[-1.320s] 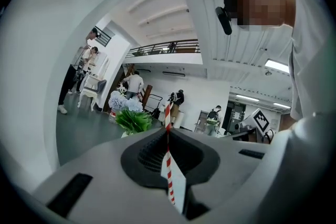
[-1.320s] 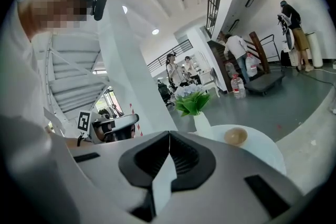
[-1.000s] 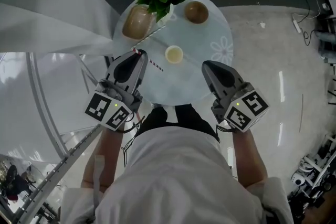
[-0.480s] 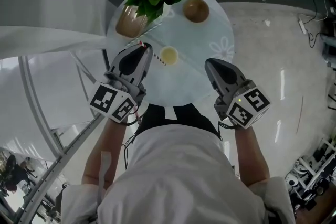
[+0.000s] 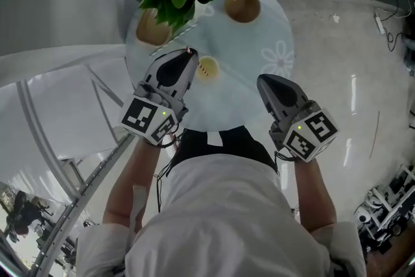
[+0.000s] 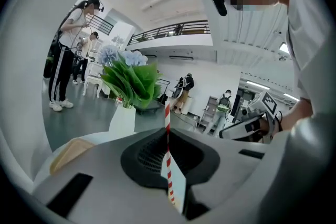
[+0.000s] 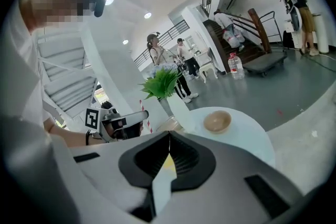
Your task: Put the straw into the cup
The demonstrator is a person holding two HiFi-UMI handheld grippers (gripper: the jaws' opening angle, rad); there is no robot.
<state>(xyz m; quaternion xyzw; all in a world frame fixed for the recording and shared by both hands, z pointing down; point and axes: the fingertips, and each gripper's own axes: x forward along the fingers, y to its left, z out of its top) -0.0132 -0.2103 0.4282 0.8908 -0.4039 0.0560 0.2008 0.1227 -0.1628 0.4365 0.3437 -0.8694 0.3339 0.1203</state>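
We're holding the left gripper point(image 5: 189, 55) just left of the cup point(image 5: 208, 68), jaws clenched on the red-and-white straw point(image 6: 167, 131). The straw is standing upright between the pads, its tip poking out above them. It's sitting beside the cup, not in it. The cup is standing on the round table point(image 5: 259, 36), with a brown bowl point(image 5: 242, 4) behind it and to the right. We're keeping the right gripper point(image 5: 264, 81) well right of the cup, jaws pressed together, empty.
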